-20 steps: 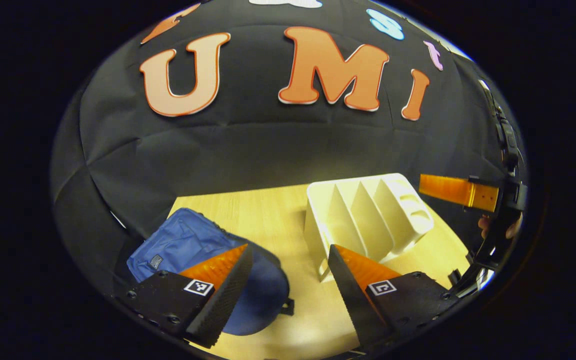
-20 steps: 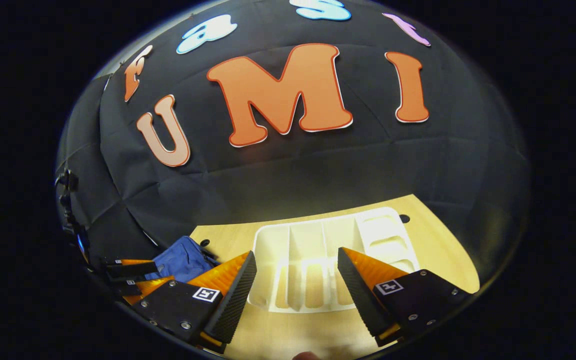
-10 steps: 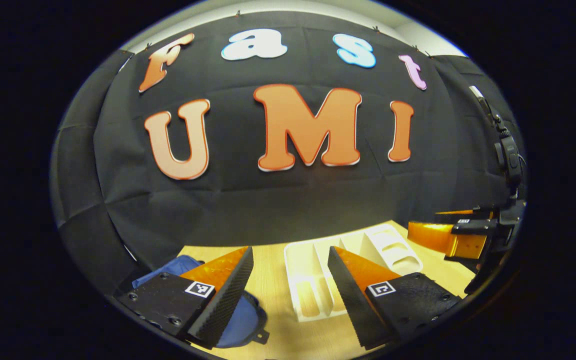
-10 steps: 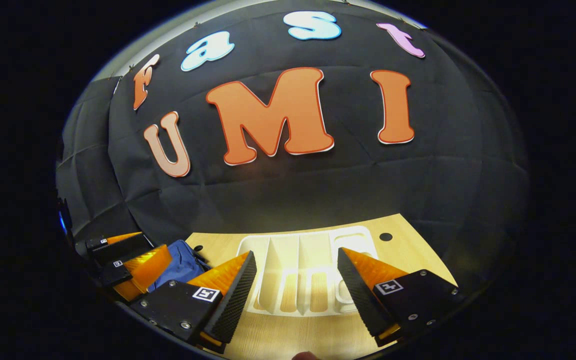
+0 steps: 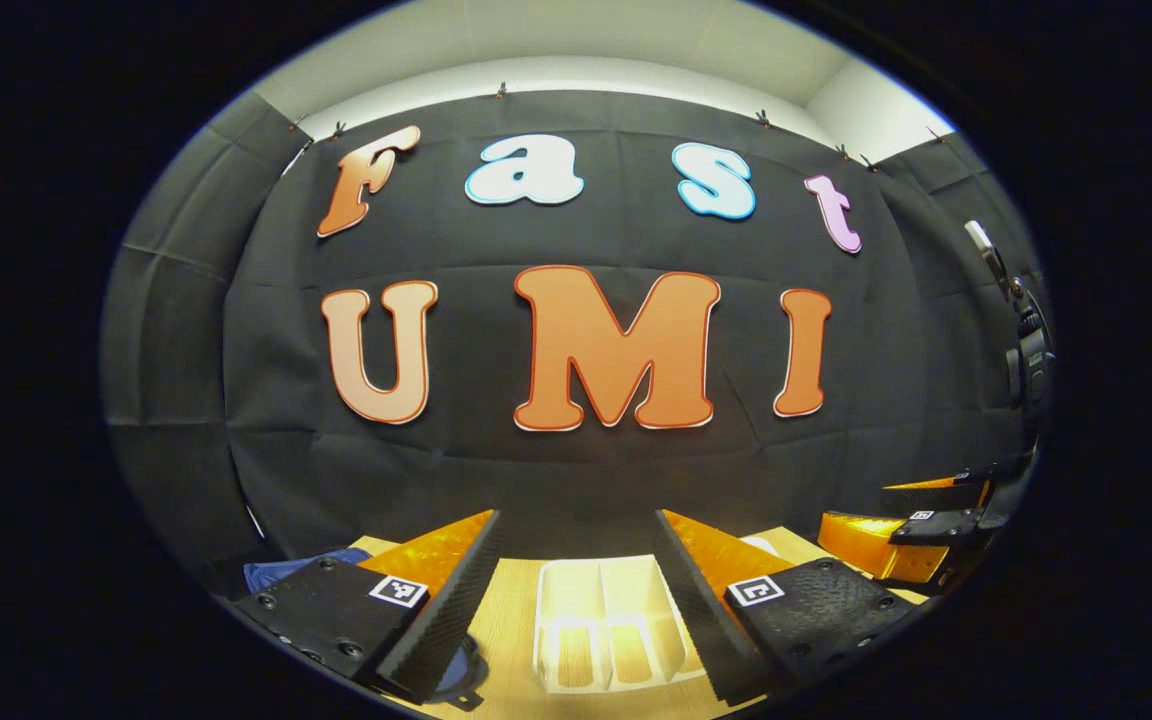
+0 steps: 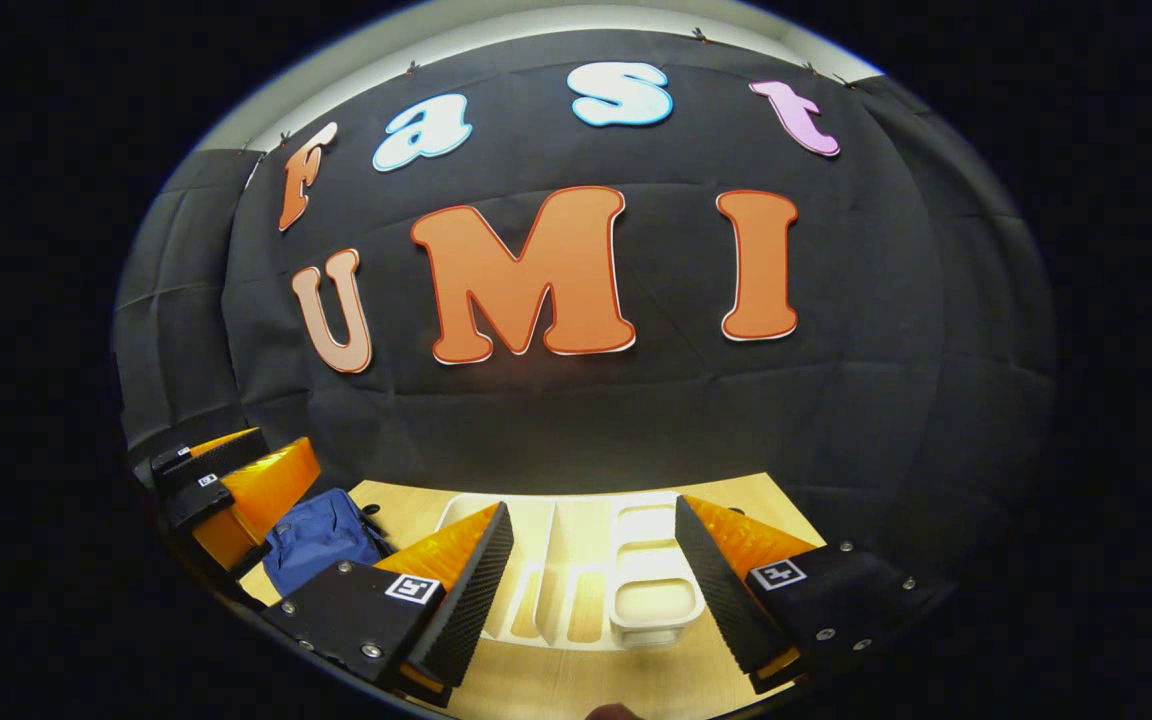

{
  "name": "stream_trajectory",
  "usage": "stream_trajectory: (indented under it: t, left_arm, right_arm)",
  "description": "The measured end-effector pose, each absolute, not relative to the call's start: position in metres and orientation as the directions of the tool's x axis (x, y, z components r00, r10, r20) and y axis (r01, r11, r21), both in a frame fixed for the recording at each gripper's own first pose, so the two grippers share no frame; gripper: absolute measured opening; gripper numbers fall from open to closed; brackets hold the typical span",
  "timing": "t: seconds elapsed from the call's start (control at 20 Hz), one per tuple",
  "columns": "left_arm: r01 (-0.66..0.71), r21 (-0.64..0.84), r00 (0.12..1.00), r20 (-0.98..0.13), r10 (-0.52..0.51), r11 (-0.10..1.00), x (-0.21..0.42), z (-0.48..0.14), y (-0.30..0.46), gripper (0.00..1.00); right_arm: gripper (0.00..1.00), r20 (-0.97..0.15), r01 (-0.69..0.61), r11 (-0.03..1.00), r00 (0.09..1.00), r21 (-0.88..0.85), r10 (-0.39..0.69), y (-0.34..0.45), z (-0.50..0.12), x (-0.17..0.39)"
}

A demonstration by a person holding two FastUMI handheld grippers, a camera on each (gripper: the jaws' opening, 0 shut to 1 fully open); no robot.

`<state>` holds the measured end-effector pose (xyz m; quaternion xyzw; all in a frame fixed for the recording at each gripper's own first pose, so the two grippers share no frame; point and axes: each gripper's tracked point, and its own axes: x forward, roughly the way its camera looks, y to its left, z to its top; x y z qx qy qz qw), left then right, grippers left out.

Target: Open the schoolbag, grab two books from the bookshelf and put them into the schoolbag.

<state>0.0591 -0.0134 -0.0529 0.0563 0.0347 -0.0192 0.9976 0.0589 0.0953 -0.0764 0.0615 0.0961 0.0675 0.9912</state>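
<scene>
Both tools [image 5: 576,570] [image 6: 591,560] higher — bookshelf [image 6: 586,590] bookless

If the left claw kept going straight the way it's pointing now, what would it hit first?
Probably the booth wall. The left claw is open and aimed above the white bookshelf, which sits low between its fingers; depth is hard to judge.

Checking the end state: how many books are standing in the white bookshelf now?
0. The bookshelf slots seen past the right gripper look empty; the blue schoolbag lies left, its inside hidden.
</scene>
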Motion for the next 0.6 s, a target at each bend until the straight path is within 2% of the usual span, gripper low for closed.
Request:
stream_trajectory:
  t: [0.4, 0.6]
  left_arm:
    - [0.009, 0.133, 1.0, -0.02, -0.006, 0.991, 0.048, -0.042, -0.028, 0.94]
    - [-0.008, 0.134, 1.0, 0.02, 0.006, 0.991, 0.044, -0.031, -0.028, 0.94]
  right_arm:
    - [0.97, -0.02, -0.115, 0.986, 0.993, 0.117, 0.118, 0.078, -0.051, 0.051]
    - [0.96, 0.021, -0.079, 0.99, 0.997, 0.114, 0.077, 0.067, -0.043, 0.048]
